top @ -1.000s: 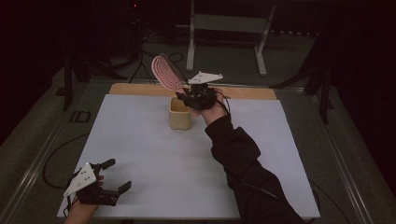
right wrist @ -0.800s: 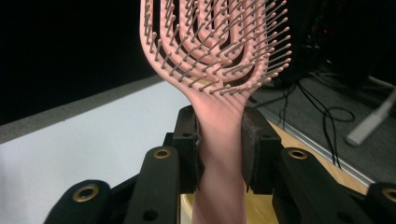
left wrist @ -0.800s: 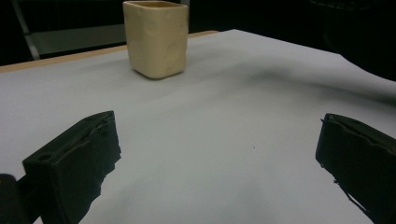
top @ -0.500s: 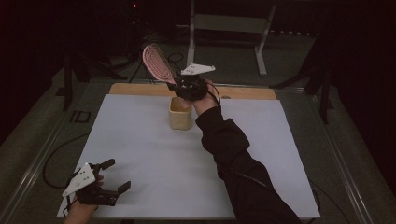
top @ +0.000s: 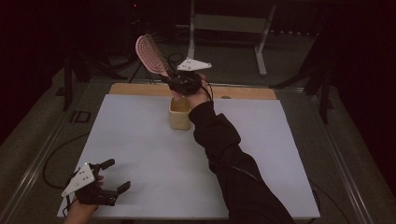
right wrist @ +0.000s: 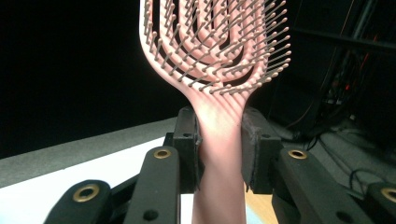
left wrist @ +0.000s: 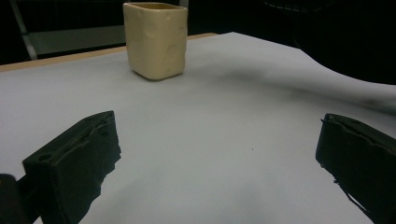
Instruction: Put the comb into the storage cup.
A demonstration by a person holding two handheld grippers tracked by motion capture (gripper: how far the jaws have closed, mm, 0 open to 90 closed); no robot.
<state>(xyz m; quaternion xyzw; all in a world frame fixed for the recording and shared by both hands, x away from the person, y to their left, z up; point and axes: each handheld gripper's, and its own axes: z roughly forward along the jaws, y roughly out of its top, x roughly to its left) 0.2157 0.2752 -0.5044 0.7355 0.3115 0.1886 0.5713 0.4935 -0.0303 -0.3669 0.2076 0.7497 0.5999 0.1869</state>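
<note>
Holding the pink hairbrush [right wrist: 219, 60] by its handle, our right claw [top: 183, 85] hovers above the cream cup [top: 179, 113]. Our left claw [top: 108, 179] rests open on the worktop [top: 261, 140]. Next, we judge, comes setting the brush aside.

The room is dim, and the surroundings fall to near black beyond the pale worktop [top: 140, 140], the brightest area. In the left gripper view a soft shadow of the sleeve [left wrist: 345, 32] smears across the sheet, and the near jaws look slightly blurred. The brush [right wrist: 219, 51] is sharp, evenly lit, against darkness.
</note>
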